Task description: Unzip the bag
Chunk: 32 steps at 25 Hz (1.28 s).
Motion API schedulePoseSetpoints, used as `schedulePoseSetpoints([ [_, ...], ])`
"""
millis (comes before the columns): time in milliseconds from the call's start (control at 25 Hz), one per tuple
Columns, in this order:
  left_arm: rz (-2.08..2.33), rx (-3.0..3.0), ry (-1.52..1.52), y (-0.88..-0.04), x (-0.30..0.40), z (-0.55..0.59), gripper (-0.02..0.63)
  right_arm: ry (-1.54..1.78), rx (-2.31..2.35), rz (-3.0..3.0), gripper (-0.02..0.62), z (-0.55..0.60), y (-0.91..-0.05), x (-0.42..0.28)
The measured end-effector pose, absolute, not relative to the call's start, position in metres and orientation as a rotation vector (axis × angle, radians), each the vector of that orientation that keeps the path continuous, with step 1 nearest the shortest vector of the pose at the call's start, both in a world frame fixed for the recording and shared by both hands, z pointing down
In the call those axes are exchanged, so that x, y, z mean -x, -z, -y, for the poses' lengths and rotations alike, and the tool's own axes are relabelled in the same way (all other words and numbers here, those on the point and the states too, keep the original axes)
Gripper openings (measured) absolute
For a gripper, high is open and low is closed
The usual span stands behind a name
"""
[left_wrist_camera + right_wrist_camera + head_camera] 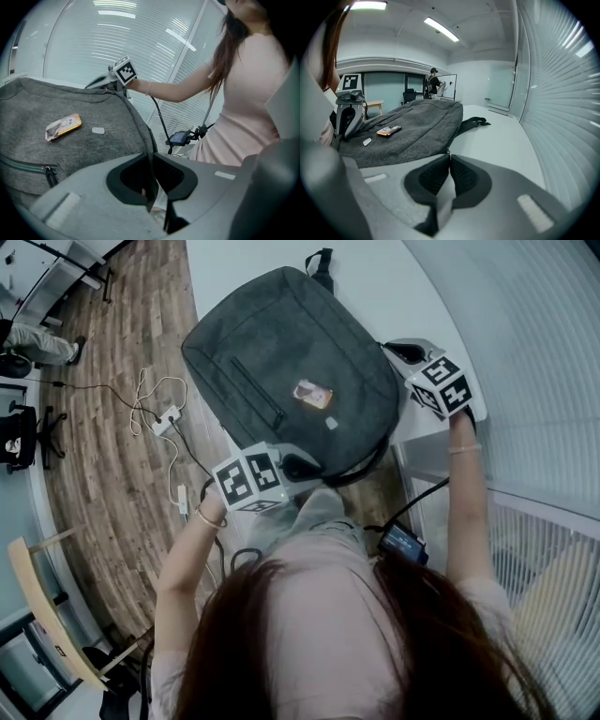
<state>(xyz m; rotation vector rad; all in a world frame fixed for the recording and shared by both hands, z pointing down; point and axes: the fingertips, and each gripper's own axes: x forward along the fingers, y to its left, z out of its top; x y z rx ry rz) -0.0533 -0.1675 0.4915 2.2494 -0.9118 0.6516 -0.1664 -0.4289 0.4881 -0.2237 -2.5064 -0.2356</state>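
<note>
A dark grey backpack (291, 362) (70, 140) (412, 126) lies flat on the white table (375, 287), with an orange label (312, 393) on its front. My left gripper (305, 465) (152, 192) is at the bag's near edge, jaws shut on the bag's edge seam, which runs in between the pads. My right gripper (403, 352) (449, 157) is at the bag's right edge. Its jaws are shut, and a small metal zipper pull (448, 151) shows at their tips. The front pocket zipper (258, 395) (47, 168) is closed.
The bag's black strap (321, 263) (473, 123) trails over the table's far side. A slatted glass wall (544, 362) runs along the right. Cables and a power strip (167, 418) lie on the wooden floor to the left. A person (435, 84) stands far back.
</note>
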Motion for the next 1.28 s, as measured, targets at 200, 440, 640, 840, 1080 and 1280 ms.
schedulePoseSetpoints([
  [200, 0.906, -2.239, -0.660, -0.493, 0.054, 0.167, 0.052, 0.240, 0.232, 2.515, 0.017, 0.430, -0.488, 0.175],
  [440, 0.894, -2.229, -0.661, -0.497, 0.054, 0.168, 0.052, 0.251, 0.242, 2.523, 0.017, 0.433, -0.493, 0.185],
  [640, 0.899, -2.227, -0.670, -0.498, 0.053, 0.169, 0.051, 0.261, 0.247, 2.533, 0.017, 0.434, -0.493, 0.193],
  [840, 0.901, -2.222, -0.669, -0.497, 0.052, 0.170, 0.051, 0.274, 0.253, 2.539, 0.020, 0.435, -0.489, 0.203],
  [1080, 0.910, -2.224, -0.666, -0.498, 0.052, 0.170, 0.051, 0.286, 0.258, 2.543, 0.021, 0.436, -0.490, 0.214],
  [1280, 0.926, -2.214, -0.663, -0.498, 0.051, 0.172, 0.051, 0.302, 0.249, 2.537, 0.025, 0.437, -0.491, 0.219],
])
